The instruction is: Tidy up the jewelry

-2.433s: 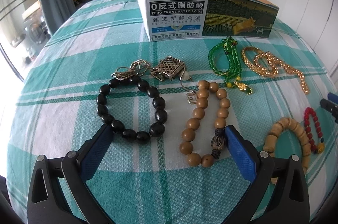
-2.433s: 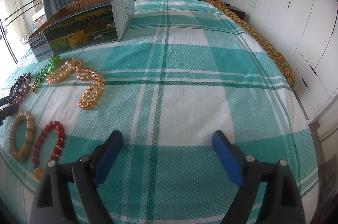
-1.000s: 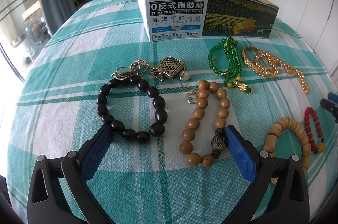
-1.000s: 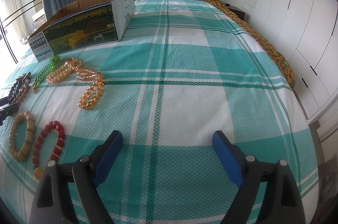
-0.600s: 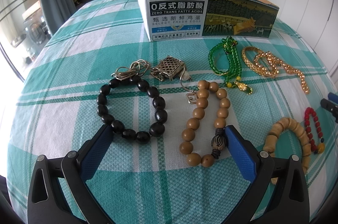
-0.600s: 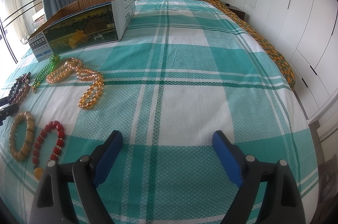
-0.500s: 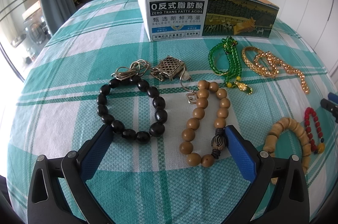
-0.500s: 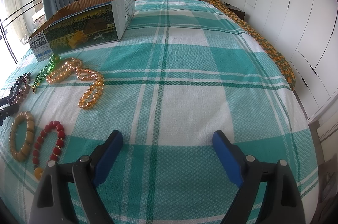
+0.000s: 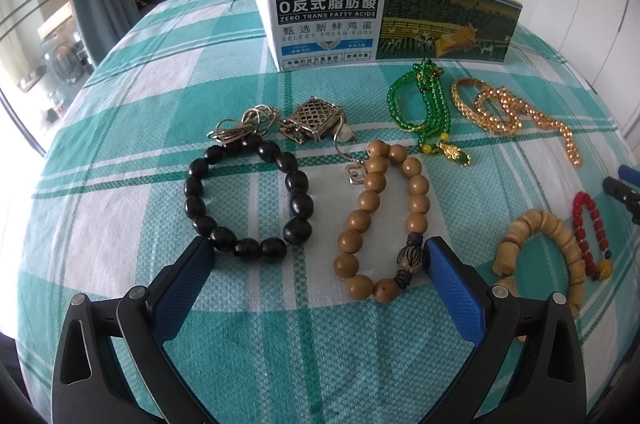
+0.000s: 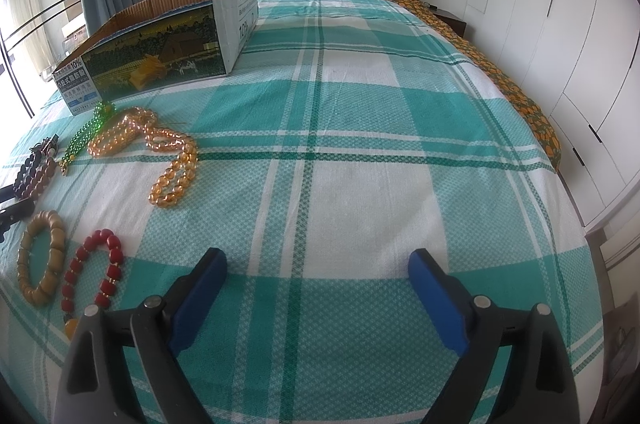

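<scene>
Hovering with both the left hand-held gripper (image 9: 316, 264) and right hand-held gripper (image 10: 318, 270) open and empty, the right's jaws having just widened, we see nothing boxed: every bracelet (image 9: 382, 220) lies on the bed (image 10: 360, 184) ahead, the cardboard box (image 9: 384, 20) beyond.

The box (image 9: 384, 20) showed only its outer walls and a strip of inner wall; its floor and contents were hidden in both views. In the left wrist view the right blue pad (image 9: 452, 284) covered part of the pale bracelet (image 9: 536, 244), and the frame of the left hand-held gripper (image 9: 316, 256) hid that bracelet's lower end. The right hand-held gripper (image 9: 624, 188) was cut off by the right edge, only a dark tip and a bit of blue showing. In the right wrist view the dark beads (image 10: 32, 176) lay small at the left edge, too small to tell apart, and the red bracelet (image 10: 96, 272) ran behind the gripper frame. The small print on the box was unreadable.
</scene>
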`<state>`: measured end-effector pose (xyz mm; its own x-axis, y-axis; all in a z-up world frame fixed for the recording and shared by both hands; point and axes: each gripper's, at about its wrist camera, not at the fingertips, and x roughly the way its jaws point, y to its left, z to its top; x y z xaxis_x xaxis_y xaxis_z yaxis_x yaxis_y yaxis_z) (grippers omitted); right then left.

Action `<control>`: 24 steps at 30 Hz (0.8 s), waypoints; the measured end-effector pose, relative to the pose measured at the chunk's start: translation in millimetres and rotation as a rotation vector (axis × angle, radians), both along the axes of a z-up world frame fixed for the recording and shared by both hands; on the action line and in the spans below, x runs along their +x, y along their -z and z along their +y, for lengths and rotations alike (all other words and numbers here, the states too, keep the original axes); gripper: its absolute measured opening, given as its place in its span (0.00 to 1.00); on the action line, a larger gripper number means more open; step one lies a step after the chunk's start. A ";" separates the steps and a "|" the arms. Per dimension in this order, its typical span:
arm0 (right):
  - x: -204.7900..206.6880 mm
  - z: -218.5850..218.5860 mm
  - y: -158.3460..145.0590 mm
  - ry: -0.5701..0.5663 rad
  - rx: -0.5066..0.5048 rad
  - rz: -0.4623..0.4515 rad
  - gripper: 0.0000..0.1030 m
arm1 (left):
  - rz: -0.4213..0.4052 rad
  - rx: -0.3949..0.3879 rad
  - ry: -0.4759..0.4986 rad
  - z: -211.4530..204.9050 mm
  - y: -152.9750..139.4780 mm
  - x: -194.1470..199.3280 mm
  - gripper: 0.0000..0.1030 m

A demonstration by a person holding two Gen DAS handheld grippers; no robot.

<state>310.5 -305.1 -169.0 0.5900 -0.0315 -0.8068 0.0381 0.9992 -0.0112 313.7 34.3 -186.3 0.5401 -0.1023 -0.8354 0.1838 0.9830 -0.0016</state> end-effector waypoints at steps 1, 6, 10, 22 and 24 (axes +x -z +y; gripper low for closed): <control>-0.2 -0.3 0.0 0.000 0.001 0.000 0.92 | 0.012 -0.005 -0.007 2.4 -1.1 -3.8 1.00; -0.3 -0.5 0.4 0.000 0.001 -0.001 0.92 | -0.024 -0.148 -0.025 30.9 -18.6 -43.3 0.99; -0.7 -0.8 0.3 0.000 0.001 -0.001 0.92 | -0.071 -0.184 -0.049 45.3 -32.1 -61.7 0.99; -51.1 10.6 -18.5 -0.006 0.057 -0.082 0.92 | -0.077 -0.189 -0.131 59.9 -35.1 -44.9 0.99; -61.7 20.5 -23.8 -0.032 0.071 -0.091 0.92 | -0.074 -0.215 -0.171 68.4 -36.9 -38.8 0.99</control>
